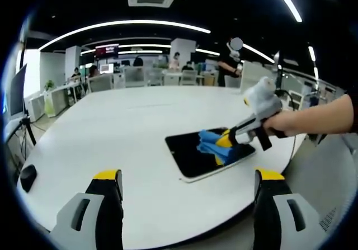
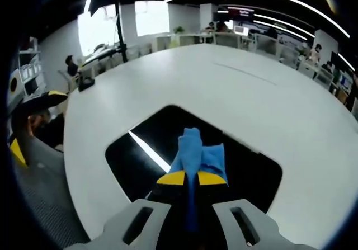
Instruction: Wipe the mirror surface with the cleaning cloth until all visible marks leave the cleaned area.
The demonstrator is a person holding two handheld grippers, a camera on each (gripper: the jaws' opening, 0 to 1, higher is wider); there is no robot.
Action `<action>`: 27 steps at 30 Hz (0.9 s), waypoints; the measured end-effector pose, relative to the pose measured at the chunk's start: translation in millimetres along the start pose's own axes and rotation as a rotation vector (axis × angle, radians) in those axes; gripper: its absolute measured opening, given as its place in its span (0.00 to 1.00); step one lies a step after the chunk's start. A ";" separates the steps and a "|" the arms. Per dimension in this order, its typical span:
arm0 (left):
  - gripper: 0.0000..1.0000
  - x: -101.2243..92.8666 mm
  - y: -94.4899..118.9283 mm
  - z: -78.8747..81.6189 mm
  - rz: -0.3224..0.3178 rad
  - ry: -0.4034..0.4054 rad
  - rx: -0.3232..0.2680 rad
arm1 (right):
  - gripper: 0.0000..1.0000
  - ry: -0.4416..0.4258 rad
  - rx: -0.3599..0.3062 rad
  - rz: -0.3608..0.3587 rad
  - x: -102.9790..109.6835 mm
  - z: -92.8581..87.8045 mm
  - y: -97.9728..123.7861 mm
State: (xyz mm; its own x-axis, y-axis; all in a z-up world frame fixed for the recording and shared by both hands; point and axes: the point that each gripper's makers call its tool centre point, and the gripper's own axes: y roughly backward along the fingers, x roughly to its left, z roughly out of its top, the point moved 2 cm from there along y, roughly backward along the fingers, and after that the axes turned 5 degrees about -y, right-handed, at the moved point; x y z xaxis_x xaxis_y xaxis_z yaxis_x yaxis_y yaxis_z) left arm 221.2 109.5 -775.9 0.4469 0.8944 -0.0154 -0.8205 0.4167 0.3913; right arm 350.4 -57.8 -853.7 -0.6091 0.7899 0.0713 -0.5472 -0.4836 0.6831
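Mirror-wiping is under way with the right gripper (image 2: 191, 178): its yellow-tipped fingers (image 2: 170, 178) are pressed together on a fold of the blue cloth (image 2: 197, 152), which bunches up just past the tips and rests on the dark glass. The mirror (image 2: 140, 149) lies flat on the white worktop (image 2: 235, 88) directly under and ahead of those fingers, a dark rounded rectangle showing a bright streak of reflected ceiling light. In the right gripper view its long axis runs across the line of the fingers, so glass stretches away on both sides of the cloth, with more bare glass beyond the tips.

From the left gripper view, the same tool comes in from the right, held in a person's hand (image 1: 279, 124), with the cloth (image 1: 212, 145) sitting toward the end of the mirror (image 1: 187, 152) nearer that hand. The left gripper (image 1: 190, 183) hangs back off the edge of the worktop (image 1: 112, 127), its two fingers (image 1: 109, 178) standing well apart with nothing between them; the mirror lies ahead of them and slightly to the right, well apart.

The right hand is plainly the nearer one. I can't make out any marks on the glass, so how much is left to clean is hard to judge; the far end from the cloth looks like the natural next stretch.
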 end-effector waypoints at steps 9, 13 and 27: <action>0.98 0.0 0.0 0.1 0.000 0.002 0.000 | 0.01 0.004 0.000 -0.035 -11.9 11.2 -9.1; 0.98 -0.4 0.0 0.0 -0.001 0.002 0.000 | 0.01 0.026 0.010 -0.053 -15.6 15.0 -12.7; 0.97 -0.8 -0.2 -0.9 -0.006 0.002 0.004 | 0.01 -0.011 0.004 -0.118 -27.5 24.0 -20.2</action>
State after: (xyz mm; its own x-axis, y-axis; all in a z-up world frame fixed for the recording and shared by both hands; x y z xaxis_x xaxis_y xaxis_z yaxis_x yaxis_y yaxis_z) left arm 220.7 108.9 -776.7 0.4514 0.8921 -0.0193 -0.8162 0.4215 0.3951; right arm 391.9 -60.7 -852.0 -0.5342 0.8454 -0.0014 -0.6120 -0.3856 0.6905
